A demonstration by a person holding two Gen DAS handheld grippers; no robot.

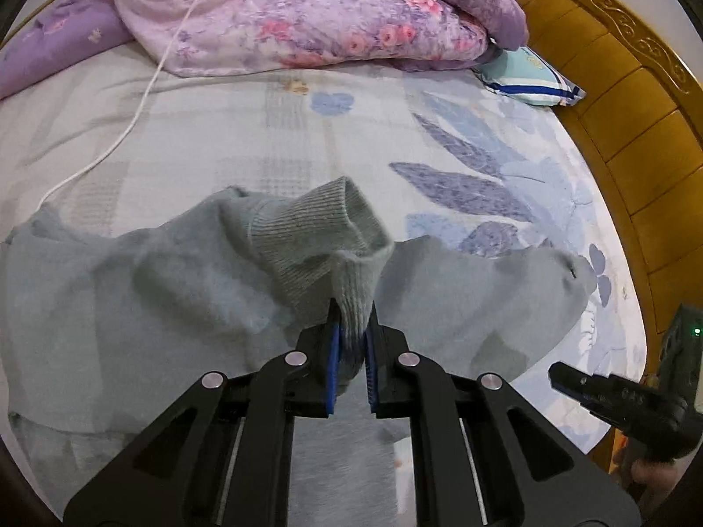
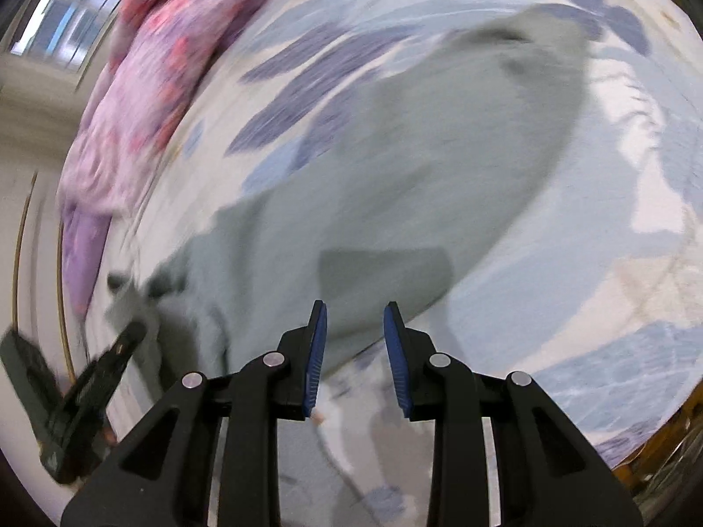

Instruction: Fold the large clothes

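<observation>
A pale grey-green sweater (image 1: 110, 298) lies spread on the bed. My left gripper (image 1: 351, 320) is shut on its ribbed cuff (image 1: 325, 237), holding the sleeve lifted over the body of the garment. In the right wrist view the sweater (image 2: 417, 167) is blurred by motion and lies ahead of my right gripper (image 2: 355, 320), which is open and empty just above its near edge. The right gripper also shows at the lower right of the left wrist view (image 1: 615, 395), and the left one at the lower left of the right wrist view (image 2: 101, 369).
The bed sheet (image 1: 263, 131) has blue leaf prints. A pink and purple floral quilt (image 1: 285, 13) is heaped at the far side, with a white cable (image 1: 145, 88) trailing from it. A teal striped pillow (image 1: 531, 79) lies by the wooden headboard (image 1: 624, 110) on the right.
</observation>
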